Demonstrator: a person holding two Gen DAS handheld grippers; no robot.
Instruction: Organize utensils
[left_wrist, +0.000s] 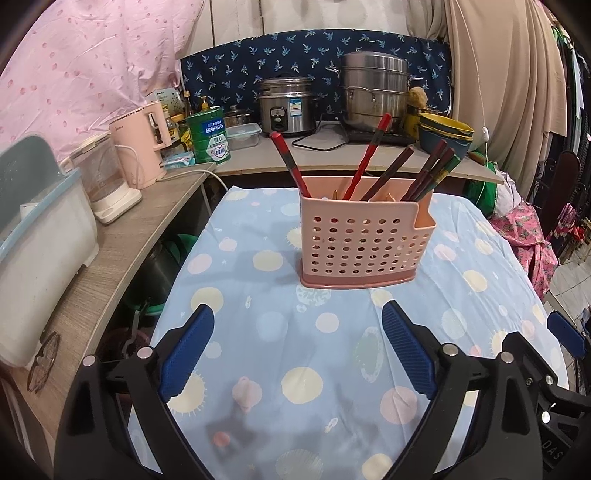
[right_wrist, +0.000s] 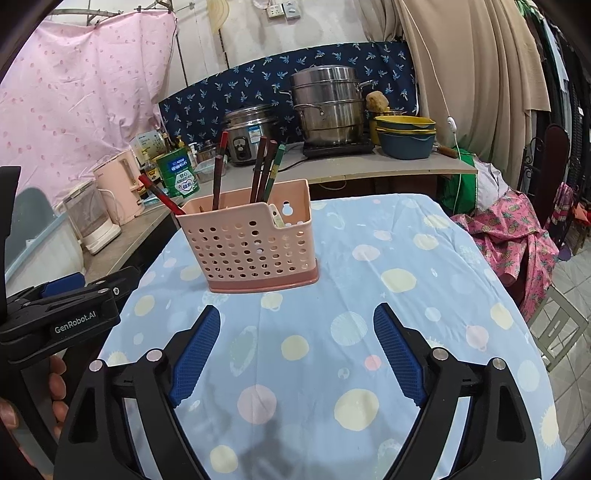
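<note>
- Left gripper (left_wrist: 297, 328) gapes wide above the tablecloth (left_wrist: 266, 332), gripping nothing.
- Right gripper (right_wrist: 297, 326) likewise, empty.
- Pink holder (left_wrist: 360, 243) stands ahead, chopsticks (left_wrist: 369, 155) leaning inside.

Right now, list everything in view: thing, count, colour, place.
utensil holder: one, pink, on the table.
chopsticks: several, red and dark, standing in the holder.
tablecloth: one, light blue with dots, over the table.
rice cooker: one, steel, back counter.
steamer pot: one, steel, back counter.
bowls: stacked, yellow and blue, counter's right end.
kettle: one, pink, left shelf.
left tongs: open, empty.
right tongs: open, empty.
</note>
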